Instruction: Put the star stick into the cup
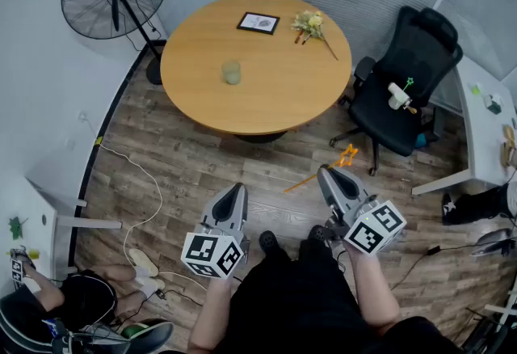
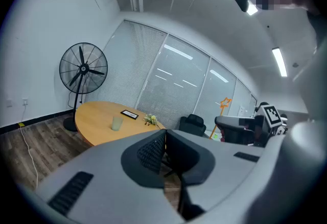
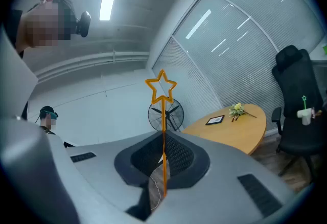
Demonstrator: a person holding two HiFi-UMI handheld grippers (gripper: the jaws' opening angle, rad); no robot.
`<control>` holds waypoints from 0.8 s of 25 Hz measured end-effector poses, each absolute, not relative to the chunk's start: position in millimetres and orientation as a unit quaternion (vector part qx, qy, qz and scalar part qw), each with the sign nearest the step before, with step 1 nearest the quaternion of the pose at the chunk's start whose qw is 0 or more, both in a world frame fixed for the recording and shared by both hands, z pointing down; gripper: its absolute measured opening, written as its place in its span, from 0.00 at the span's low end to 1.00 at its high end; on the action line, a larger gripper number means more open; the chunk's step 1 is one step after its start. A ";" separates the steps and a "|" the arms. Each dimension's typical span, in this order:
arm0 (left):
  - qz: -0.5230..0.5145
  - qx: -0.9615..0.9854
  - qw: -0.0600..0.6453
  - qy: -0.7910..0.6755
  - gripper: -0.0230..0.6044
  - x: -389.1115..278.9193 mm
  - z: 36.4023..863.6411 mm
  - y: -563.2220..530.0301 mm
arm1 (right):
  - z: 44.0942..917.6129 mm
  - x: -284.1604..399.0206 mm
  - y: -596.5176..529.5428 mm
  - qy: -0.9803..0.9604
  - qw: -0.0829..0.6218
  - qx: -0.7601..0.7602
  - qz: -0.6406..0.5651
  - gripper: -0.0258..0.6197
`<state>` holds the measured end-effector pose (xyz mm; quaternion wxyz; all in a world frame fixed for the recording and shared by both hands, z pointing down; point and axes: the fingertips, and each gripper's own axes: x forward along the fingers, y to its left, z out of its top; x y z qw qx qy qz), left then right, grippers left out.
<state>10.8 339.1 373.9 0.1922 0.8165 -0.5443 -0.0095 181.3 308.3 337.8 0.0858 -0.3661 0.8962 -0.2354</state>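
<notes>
Star stick (image 3: 163, 115) is pinched in right gripper (image 1: 325, 173) jaws, left gripper (image 1: 237, 189) jaws closed, empty; cup (image 1: 232, 73) stands far on desk (image 1: 283, 98), so approach & lower stick straight.

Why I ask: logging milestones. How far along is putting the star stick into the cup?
Done: the thin orange star-topped stick is clamped in the right gripper. In hand: the carry; that gripper is well short of the round wooden table. Left: reach the pale green cup on it and drop the stick in. The left gripper is shut, empty.
</notes>
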 end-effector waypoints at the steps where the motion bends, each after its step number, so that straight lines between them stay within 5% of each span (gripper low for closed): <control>1: -0.010 0.816 0.192 -0.545 0.04 8.8 373.8 341.1 | 337.2 178.2 310.0 0.898 0.083 -0.365 -0.232 0.06; 20: 0.001 0.805 0.209 -0.555 0.04 -10.9 392.2 359.2 | 345.5 157.8 325.6 0.904 0.053 -0.375 -0.199 0.07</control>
